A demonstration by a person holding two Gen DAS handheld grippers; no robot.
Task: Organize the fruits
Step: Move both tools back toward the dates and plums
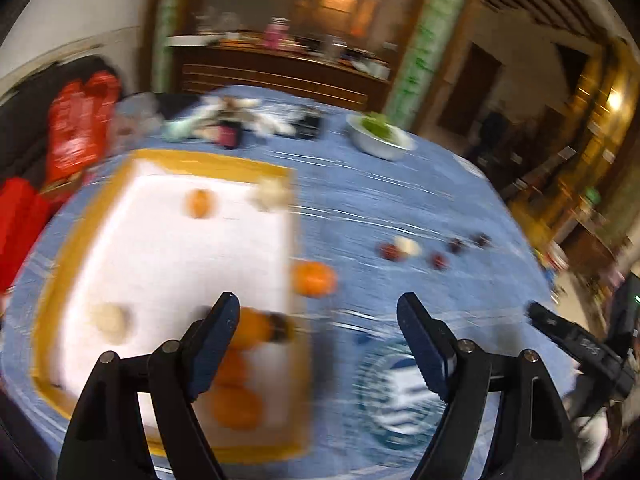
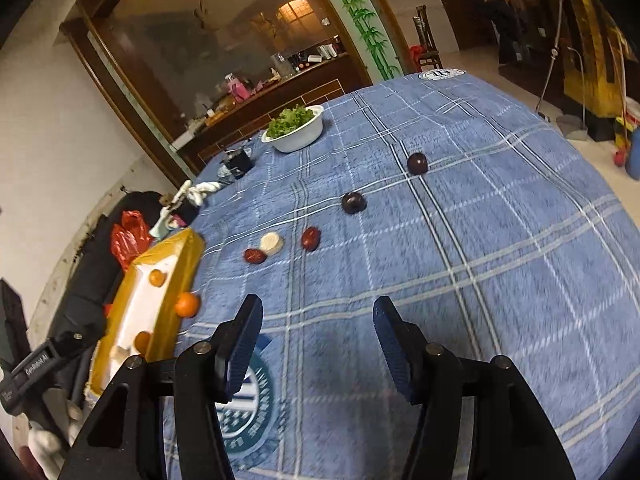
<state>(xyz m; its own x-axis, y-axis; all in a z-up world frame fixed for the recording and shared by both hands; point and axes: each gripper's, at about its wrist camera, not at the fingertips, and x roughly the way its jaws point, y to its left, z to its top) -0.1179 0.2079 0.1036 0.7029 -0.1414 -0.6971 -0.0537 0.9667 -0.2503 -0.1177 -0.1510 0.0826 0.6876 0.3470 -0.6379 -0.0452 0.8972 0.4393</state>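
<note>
One orange (image 2: 187, 304) lies on the counter (image 2: 460, 240) touching the tray (image 2: 188, 264). We judge it light, firm, apt to roll; grasp across its middle. Left gripper (image 1: 318, 312) and right gripper (image 2: 318, 314): fingers wide, empty.

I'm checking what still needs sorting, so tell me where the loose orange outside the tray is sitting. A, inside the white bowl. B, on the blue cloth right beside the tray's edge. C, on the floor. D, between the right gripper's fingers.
B: the orange lies on the blue cloth, close against the outer side of the yellow-rimmed tray.
</note>
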